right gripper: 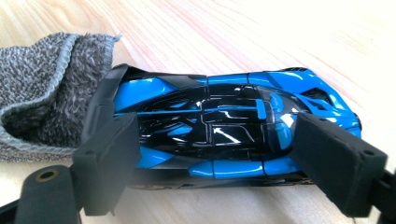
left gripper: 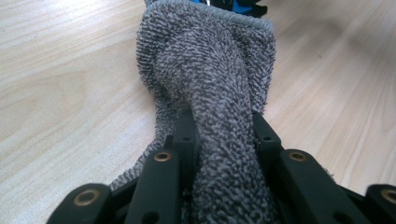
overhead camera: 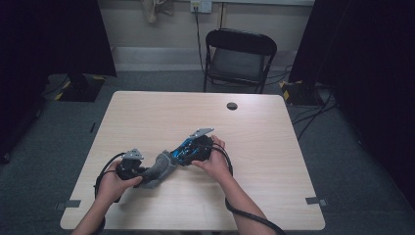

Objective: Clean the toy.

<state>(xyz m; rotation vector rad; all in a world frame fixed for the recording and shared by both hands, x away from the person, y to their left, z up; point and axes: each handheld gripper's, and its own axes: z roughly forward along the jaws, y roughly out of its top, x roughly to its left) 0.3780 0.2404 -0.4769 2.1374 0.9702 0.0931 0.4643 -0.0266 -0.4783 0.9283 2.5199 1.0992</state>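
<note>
A pale wood-grain counter (overhead camera: pixel 147 117) stands on grey carpet, with a black folding chair (overhead camera: pixel 238 58) past its far edge and dark curtains at both sides. Near the front edge, left of centre, the right claw (right gripper: pixel 215 154) grips a blue-and-black toy car (right gripper: pixel 233 130) end to end. The car's long axis runs diagonally toward the front left corner, one end meeting the grey towel (left gripper: pixel 210 84). The left claw (left gripper: pixel 219 140) is clamped on the bunched towel. Both pads hide the car's nose and tail.
</note>
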